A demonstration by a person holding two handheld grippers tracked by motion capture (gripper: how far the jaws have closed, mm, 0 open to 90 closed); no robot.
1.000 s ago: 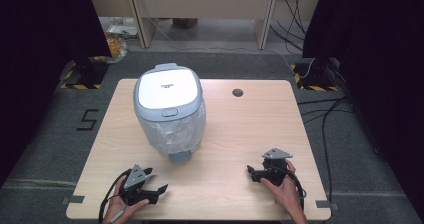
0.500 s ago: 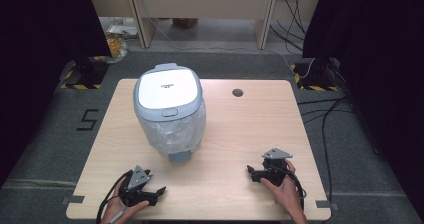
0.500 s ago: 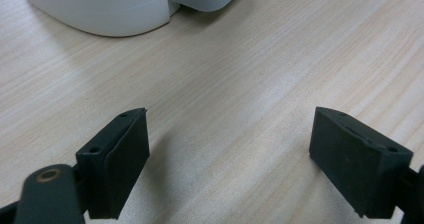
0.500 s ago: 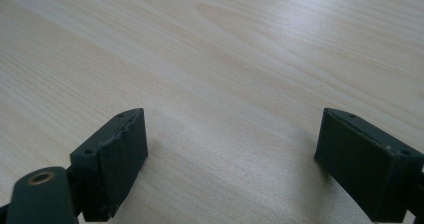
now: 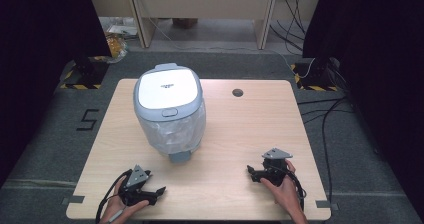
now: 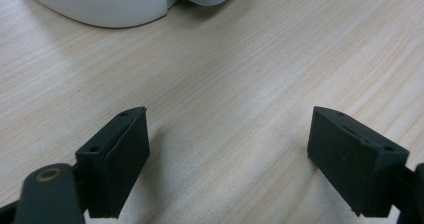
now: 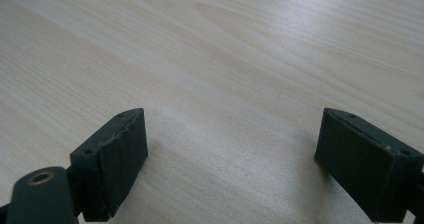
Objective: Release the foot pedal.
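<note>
Both hands were rested low at the desk's near edge. Left tongs, just narrowed slightly, and right tongs were released, empty. The lidded, bag-lined bin was stood mid-desk, well apart.

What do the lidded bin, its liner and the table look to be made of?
The bin looks like moulded plastic: a smooth white lid panel in a grey-blue rim, with a faint sheen. Its liner seems to be thin translucent plastic film, crinkled and milky. The table shows pale wood grain with a matte finish; whether solid wood or laminate is unclear.
</note>
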